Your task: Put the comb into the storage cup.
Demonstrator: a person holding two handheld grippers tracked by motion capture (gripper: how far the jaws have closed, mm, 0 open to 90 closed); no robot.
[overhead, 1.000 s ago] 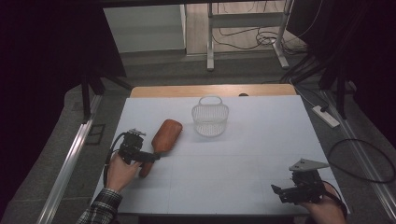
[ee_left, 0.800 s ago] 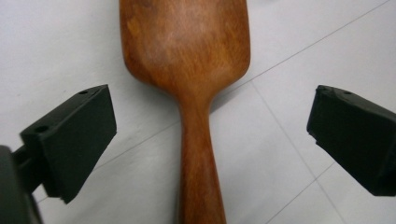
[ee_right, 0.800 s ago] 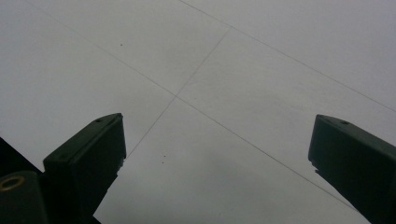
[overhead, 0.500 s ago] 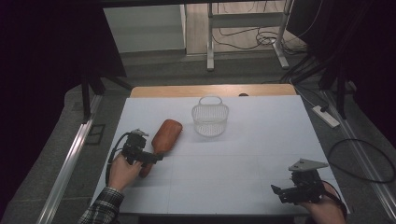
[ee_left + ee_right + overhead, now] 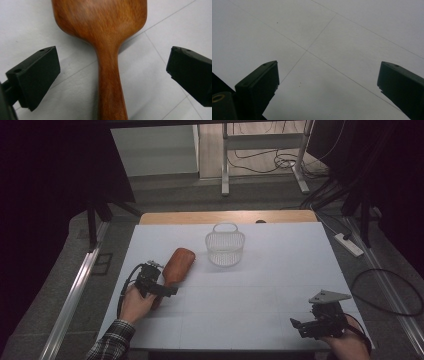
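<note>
A brown wooden paddle brush (image 5: 176, 265) lies on the white table (image 5: 260, 285) at the left, head away from the person. My left gripper (image 5: 161, 290) sits over its handle, jaws wide open. In the left gripper view the handle (image 5: 110, 82) runs up between the two black pads (image 5: 37, 75), touching neither. A white wire basket (image 5: 225, 247) stands upright at the middle back. My right gripper (image 5: 305, 327) rests near the front right edge, open, with bare table (image 5: 324, 50) between its jaws.
The table's wooden back edge (image 5: 225, 216) shows behind the white cover. Metal frame legs (image 5: 225, 160), cables and a power strip (image 5: 348, 245) are on the floor beyond and to the right. An aluminium rail (image 5: 70, 305) runs along the left side.
My left gripper has slid slightly forward along the brush handle, towards the head. The right gripper, brush and basket have stayed where they were.
</note>
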